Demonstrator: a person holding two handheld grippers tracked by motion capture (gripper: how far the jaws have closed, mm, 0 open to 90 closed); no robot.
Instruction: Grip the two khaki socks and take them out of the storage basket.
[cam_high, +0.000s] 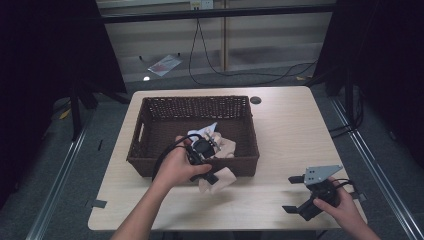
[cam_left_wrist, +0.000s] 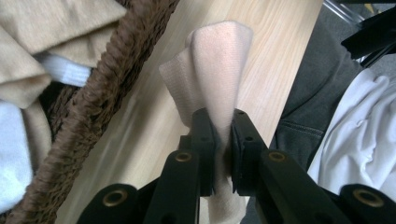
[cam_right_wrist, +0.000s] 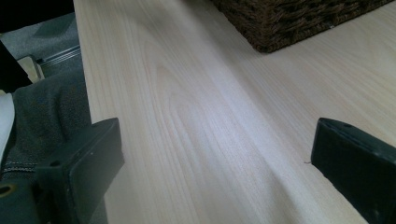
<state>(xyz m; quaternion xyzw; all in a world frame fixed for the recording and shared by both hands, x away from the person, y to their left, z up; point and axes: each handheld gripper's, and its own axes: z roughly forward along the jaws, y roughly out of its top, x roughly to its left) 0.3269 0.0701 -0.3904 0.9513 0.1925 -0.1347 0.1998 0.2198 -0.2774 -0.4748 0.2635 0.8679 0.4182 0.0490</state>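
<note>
Left hand-held gripper (cam_left_wrist: 223, 140) pinches a beige cloth (cam_left_wrist: 219, 70) beside the basket (cam_high: 150, 165), apparently lifting it; right hand-held gripper (cam_high: 300, 196) rests spread over the worktop (cam_right_wrist: 210, 116).

Cloth (cam_left_wrist: 219, 70), pinched between the black jaws: pale beige-pink, plain. Wicker basket (cam_left_wrist: 88, 102), left of the jaws: dark brown weave, holding tan, white and pale blue fabrics (cam_left_wrist: 42, 42). Surface (cam_right_wrist: 210, 116), between the parted black jaws: light wood grain, cream.

Rough brown woven wicker on the basket (cam_high: 150, 125), soft matt beige cloth (cam_left_wrist: 219, 70), smooth pale wood-grain on the table (cam_right_wrist: 210, 116), matt black gripper jaws.
</note>
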